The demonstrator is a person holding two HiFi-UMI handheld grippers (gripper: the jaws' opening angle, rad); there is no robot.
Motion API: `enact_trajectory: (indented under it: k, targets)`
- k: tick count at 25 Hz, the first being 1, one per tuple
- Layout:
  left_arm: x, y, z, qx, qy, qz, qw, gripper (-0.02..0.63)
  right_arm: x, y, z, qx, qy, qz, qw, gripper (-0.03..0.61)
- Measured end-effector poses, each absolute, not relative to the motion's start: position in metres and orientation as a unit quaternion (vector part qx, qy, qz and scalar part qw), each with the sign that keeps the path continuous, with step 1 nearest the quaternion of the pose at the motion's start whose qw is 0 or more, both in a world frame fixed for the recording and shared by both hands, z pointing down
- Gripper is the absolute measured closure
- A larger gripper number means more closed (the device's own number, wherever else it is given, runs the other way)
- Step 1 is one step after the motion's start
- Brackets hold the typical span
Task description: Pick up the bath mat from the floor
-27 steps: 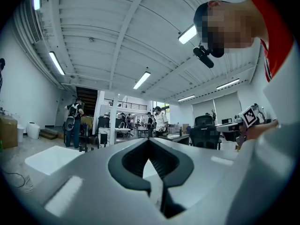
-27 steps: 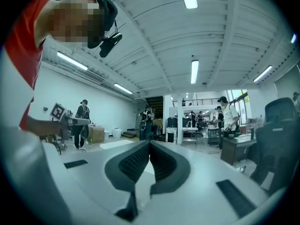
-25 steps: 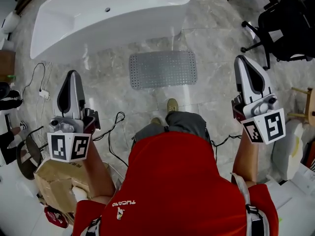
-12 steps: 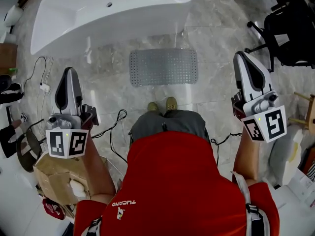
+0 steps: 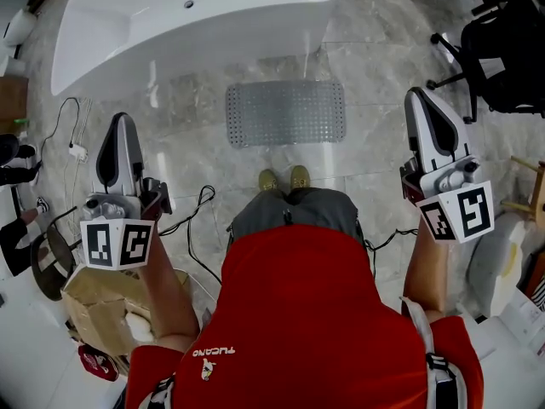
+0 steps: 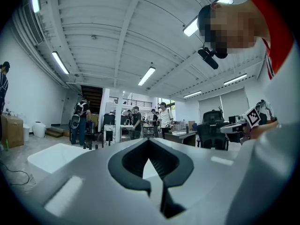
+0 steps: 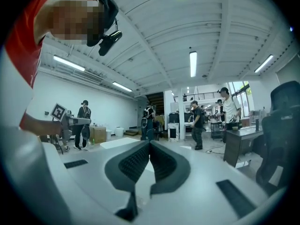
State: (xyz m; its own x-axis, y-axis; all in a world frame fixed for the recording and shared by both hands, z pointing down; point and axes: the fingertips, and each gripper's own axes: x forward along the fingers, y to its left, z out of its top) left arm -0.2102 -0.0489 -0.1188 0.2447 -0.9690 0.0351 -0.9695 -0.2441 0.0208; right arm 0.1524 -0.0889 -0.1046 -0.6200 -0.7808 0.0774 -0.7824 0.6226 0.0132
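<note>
Feet are drawing level: both shoes (image 5: pixel 284 179) are now standing side by side, where a second ago one was trailing behind, and they are ending up just short of the mat's near edge. Bath mat (image 5: pixel 285 113) is lying flat on the marble floor (image 5: pixel 375 66) at 12 o'clock from the shoes, untouched, with the white bathtub (image 5: pixel 187 24) just beyond it, toward 11. Left gripper (image 5: pixel 125 123) is hovering at 9 o'clock and right gripper (image 5: pixel 417 97) at 3 o'clock, both well above the floor and wide of the mat; they have barely shifted. Both are pointing out across the room, not down, so this is looking like carrying posture while the person squares up. Jaws on each are resting fully together with nothing between them. Judging from this, the pickup is not yet starting: arms will need lowering and jaws parting first. An office chair (image 5: pixel 498 49) is sitting at 2 o'clock, and a cable (image 5: pixel 197 216) is trailing at 8.
</note>
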Motion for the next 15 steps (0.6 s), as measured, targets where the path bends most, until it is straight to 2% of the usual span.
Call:
enact_trajectory:
  k: [15]
  targets:
    - [-0.234, -0.074, -0.080, 0.790, -0.612, 0.011, 0.029, 0.609, 0.147, -0.105, -0.067, 0.467, -0.883, 0.023, 0.051, 0.577]
